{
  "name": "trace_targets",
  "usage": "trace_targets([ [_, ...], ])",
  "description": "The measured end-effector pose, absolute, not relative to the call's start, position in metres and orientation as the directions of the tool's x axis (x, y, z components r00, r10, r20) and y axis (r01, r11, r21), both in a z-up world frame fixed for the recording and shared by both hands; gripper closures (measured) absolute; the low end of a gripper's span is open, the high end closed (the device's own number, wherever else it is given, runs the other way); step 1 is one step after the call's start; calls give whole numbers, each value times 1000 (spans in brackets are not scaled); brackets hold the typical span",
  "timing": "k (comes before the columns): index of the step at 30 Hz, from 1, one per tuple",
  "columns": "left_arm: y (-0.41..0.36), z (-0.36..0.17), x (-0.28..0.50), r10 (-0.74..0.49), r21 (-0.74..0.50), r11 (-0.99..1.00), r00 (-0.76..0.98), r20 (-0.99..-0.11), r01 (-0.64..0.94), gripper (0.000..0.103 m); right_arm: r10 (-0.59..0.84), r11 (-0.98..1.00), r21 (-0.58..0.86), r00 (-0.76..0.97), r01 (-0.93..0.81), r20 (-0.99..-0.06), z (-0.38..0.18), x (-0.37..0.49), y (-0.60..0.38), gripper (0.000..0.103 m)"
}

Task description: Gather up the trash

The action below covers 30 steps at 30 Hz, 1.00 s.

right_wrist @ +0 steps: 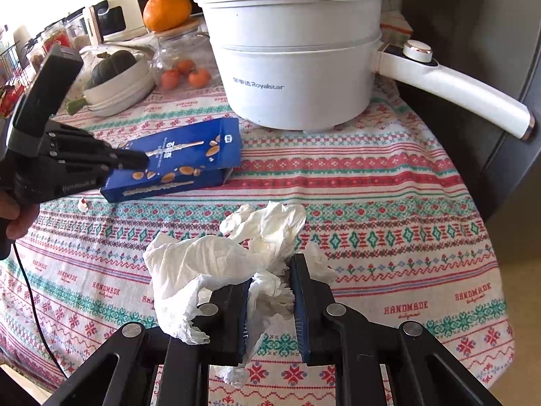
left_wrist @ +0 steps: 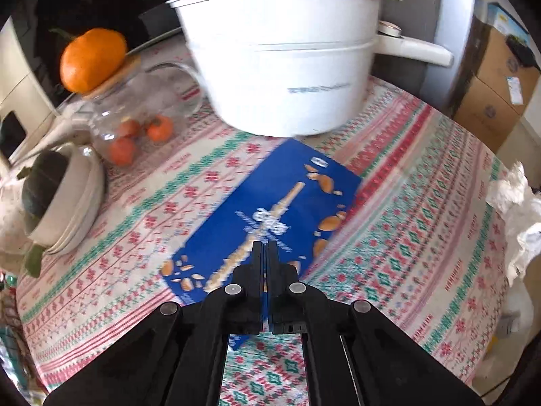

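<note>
A blue snack box (left_wrist: pixel 270 216) lies flat on the patterned tablecloth (left_wrist: pixel 422 223). My left gripper (left_wrist: pixel 265 245) is shut on the box's near edge; the right wrist view shows its fingers clamping the box (right_wrist: pixel 189 159) at the left end. Crumpled white tissue (right_wrist: pixel 230 264) sits between my right gripper's blue pads (right_wrist: pixel 301 308). The right gripper (right_wrist: pixel 270 272) is closed on the tissue, which bulges out to the left and front. The tissue also shows at the right edge of the left wrist view (left_wrist: pixel 517 209). A small white scrap (right_wrist: pixel 83 204) lies near the box.
A white Royalstar electric pot (right_wrist: pixel 297 67) with a long handle (right_wrist: pixel 466 91) stands behind the box. A glass jar with small oranges (right_wrist: pixel 182 64), an orange on its lid (right_wrist: pixel 167 12), and stacked bowls with a dark squash (right_wrist: pixel 118 84) stand at back left. Cardboard boxes (left_wrist: pixel 497 77) stand beyond the table.
</note>
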<state>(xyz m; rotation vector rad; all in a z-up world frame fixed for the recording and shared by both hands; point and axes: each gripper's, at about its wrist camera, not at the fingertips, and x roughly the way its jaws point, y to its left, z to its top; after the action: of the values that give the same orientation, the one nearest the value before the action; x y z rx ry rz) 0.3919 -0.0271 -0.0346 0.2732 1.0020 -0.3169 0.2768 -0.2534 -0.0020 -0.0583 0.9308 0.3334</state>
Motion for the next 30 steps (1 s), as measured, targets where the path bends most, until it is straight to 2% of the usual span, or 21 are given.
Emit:
trace_targets([
  [1, -17, -37, 398, -126, 50, 941, 482, -867, 335, 91, 260, 948, 99, 550, -304, -794, -2, 278, -255, 83],
  [3, 2, -41, 408, -126, -4, 968, 468, -875, 252, 53, 266, 948, 113, 549, -297, -792, -3, 280, -256, 83],
  [7, 18, -42, 419, -211, -97, 962, 468, -858, 256, 47, 284, 945, 135, 540, -300, -792, -4, 282, -254, 83],
  [11, 30, -53, 443, -217, -125, 967, 459, -862, 222, 26, 284, 944, 134, 537, -300, -794, -4, 282, -253, 83],
  [14, 40, -74, 455, -278, -222, 958, 397, -875, 181, 25, 282, 945, 134, 534, -298, -797, -4, 282, -253, 83],
  [16, 41, -82, 450, -381, -345, 924, 357, -853, 163, 25, 283, 944, 134, 535, -301, -796, -3, 281, -253, 83],
  [19, 5, -81, 422, -434, -351, 879, 236, -869, 323, 28, 286, 944, 137, 535, -301, -795, -2, 282, -257, 83],
  [21, -25, -79, 393, -417, -303, 854, 208, -885, 422, 27, 289, 945, 148, 534, -290, -795, -2, 282, -264, 83],
  [28, -109, -74, 313, -420, -292, 807, 152, -895, 513, 33, 297, 953, 209, 528, -221, -795, 1, 283, -287, 83],
  [30, -130, -71, 292, -418, -286, 809, 161, -894, 514, 38, 300, 953, 223, 523, -207, -798, 2, 279, -292, 83],
])
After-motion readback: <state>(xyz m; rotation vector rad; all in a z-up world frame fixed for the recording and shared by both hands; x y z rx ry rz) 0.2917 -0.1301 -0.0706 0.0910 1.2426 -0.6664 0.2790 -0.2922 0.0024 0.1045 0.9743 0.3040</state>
